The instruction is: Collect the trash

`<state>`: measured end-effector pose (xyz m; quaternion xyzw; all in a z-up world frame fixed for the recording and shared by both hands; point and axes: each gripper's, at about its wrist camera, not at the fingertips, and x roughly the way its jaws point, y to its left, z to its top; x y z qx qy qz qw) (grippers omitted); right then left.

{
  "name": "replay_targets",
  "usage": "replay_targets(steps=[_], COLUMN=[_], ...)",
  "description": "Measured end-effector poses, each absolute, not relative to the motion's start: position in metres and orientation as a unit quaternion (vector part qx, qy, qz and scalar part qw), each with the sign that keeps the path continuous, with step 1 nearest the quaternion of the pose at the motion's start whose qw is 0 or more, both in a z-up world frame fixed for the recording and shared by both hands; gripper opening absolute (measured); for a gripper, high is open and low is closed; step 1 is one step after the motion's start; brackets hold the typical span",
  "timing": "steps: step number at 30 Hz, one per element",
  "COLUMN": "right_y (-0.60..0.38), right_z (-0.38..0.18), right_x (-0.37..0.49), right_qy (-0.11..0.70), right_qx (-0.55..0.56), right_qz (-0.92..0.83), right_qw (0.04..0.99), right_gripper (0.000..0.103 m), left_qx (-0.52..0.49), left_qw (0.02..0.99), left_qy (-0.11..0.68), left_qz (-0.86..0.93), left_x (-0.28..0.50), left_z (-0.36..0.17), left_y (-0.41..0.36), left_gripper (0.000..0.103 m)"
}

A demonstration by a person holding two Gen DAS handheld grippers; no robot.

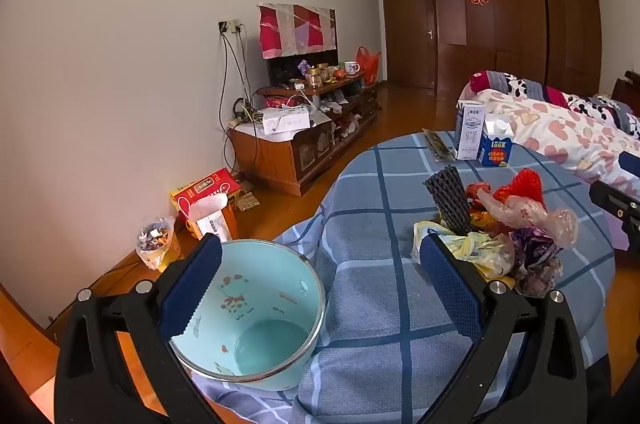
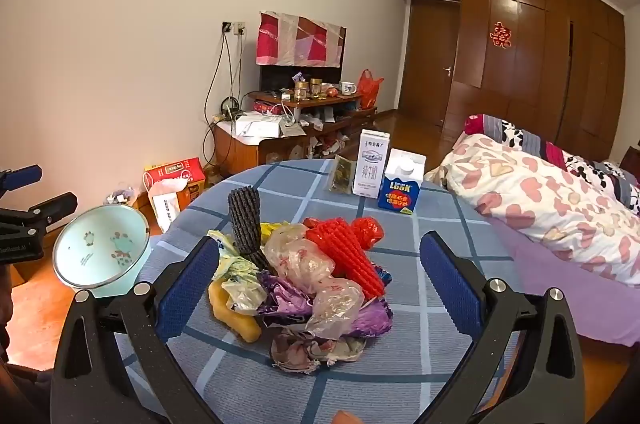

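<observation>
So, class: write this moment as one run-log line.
left gripper: open, empty | right gripper: open, empty | pale blue enamel pot: empty | crumpled wrapper-and-bag pile: on checked cloth

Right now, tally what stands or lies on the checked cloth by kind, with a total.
Cartons: 2, a white milk carton and a blue carton.
Foam nets: 2, the black foam net and the red foam net.
Flat packets: 1, the dark packet.
Buckets: 1, the pale blue bucket.
Heaps of crumpled bags and wrappers: 1.
Total: 7.
</observation>
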<state>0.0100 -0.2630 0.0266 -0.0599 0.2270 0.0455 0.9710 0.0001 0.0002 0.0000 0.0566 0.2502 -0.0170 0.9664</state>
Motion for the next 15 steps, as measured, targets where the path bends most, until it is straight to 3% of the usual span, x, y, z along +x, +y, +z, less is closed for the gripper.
replay_targets(steps=[15], right_y=[-0.263], right_z=[0.027], right_x=[0.009], right_qy=[0.227], right_qx=[-0.062], right_qz=[0.045], right_qw=[0.971], right_gripper=[0.099], left_qx=[0.051], left_qw=[0.966], left_qy=[0.252], left_qz=[-0.013], left_x=[0.006], left_z=[0.003], left_y=[0.02], left_gripper=[0.097])
